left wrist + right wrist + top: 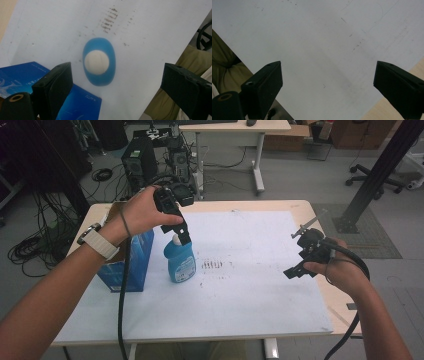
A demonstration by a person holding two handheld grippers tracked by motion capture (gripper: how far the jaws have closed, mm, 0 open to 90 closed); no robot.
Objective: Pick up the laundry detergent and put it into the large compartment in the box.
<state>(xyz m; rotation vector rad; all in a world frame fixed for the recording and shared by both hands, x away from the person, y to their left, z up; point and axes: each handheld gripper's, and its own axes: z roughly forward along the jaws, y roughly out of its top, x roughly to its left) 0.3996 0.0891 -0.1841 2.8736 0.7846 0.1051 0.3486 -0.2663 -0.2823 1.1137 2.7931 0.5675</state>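
Left side first: blue box (126, 265) stands on the white table sheet (240, 285) near the table's left edge, blue bottle (180, 261) upright just to its right, close beside it. Left gripper (183, 236) held in the left hand (142, 212), pointing down, tip right at the bottle's white cap (176, 240); the high view can't settle whether it touches. Left gripper view looks straight down: the bottle (99, 61) is an oval blue body with a round white cap (96, 62) in the middle, sitting between the two jaws, both jaws spread wide and well clear of it, nothing gripped. Same view shows the box top (23, 75) with white print, low left, behind the left jaw. Dark smudge marks (212, 265) on the sheet just right of the bottle.

Right side: right gripper (295, 270) in the right hand (337, 270) above the sheet's right edge, well apart from the bottle. Right gripper view: jaws wide open, empty, over bare sheet (324, 45) with faint pencil lines; tan table edge (372, 112) at lower right.
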